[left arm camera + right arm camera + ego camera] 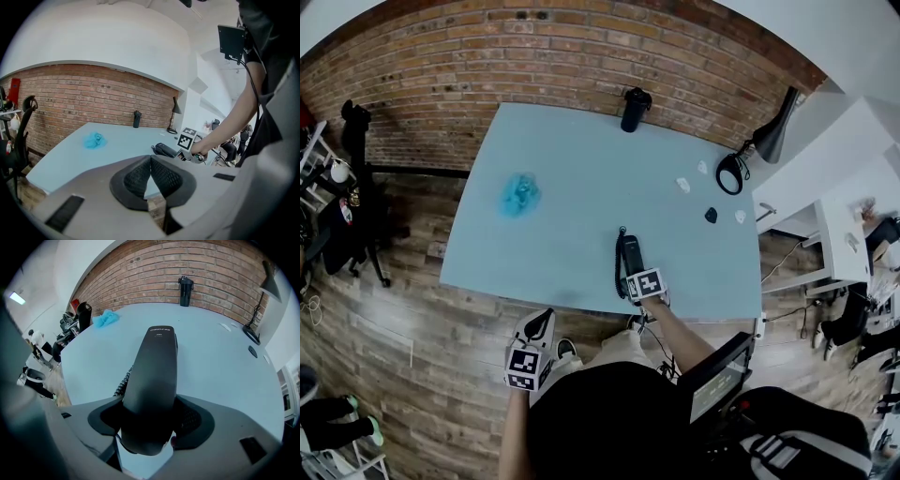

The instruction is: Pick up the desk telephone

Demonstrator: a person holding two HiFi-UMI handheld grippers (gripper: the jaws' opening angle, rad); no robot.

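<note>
Pale blue table (581,150) before a brick wall (534,56). The black desk telephone (157,362) lies near the table's front edge, with its coiled cord (121,383) alongside. The right gripper (150,430), angled steeply down, clasps the telephone's near end between both pads. The left gripper (151,161) hangs off the table, jaws pressed together, empty. A crumpled blue cloth (520,194) lies well apart.

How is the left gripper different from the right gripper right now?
The left gripper has its jaws shut on nothing; the right gripper is closed around the black telephone handset. The left gripper is held off the near edge of the blue table, while the right gripper reaches over it. Both carry a marker cube.
</note>
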